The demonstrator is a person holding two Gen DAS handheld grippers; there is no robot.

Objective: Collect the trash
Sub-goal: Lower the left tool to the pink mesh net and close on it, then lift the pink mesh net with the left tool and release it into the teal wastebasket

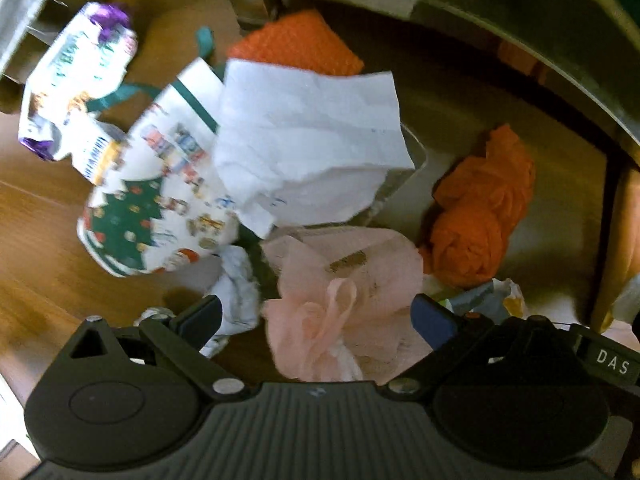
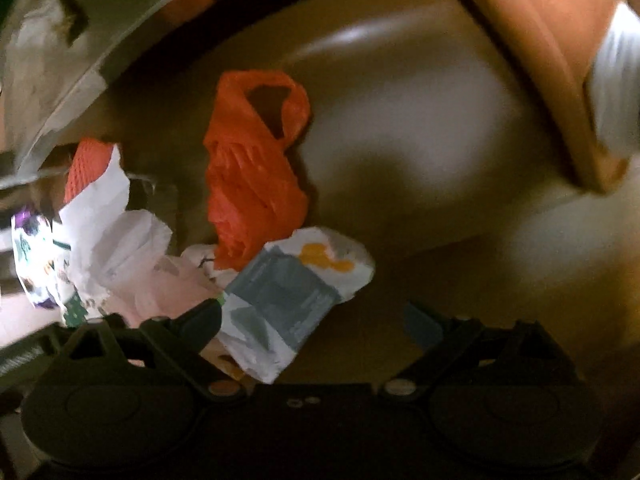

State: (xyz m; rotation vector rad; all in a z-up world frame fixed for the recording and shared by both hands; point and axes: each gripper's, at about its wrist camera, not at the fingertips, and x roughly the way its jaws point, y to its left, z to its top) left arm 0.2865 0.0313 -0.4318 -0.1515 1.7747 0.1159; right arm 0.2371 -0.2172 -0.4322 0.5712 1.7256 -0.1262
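A: Start at the jaws. What does each gripper hold?

B: Nothing, as far as I can see. The left gripper point(image 1: 316, 316) has its jaws spread wide, with a crumpled pink tissue wad point(image 1: 340, 300) lying between them but not pinched. The right gripper point(image 2: 316, 320) is also apart; a folded white wrapper point(image 2: 292, 292) with grey and orange print sits beside its left finger.

A: So how far along is the collecting?

B: I'd judge it early. At least 6 pieces lie loose: beyond those 2, a creased white paper sheet point(image 1: 308, 136), a twisted orange plastic bag point(image 1: 480, 208), a glossy printed gift bag point(image 1: 160, 192), and a knobbly orange mesh piece point(image 1: 296, 44). All rest on the smooth brown floor point(image 1: 48, 240). No bin is visible.
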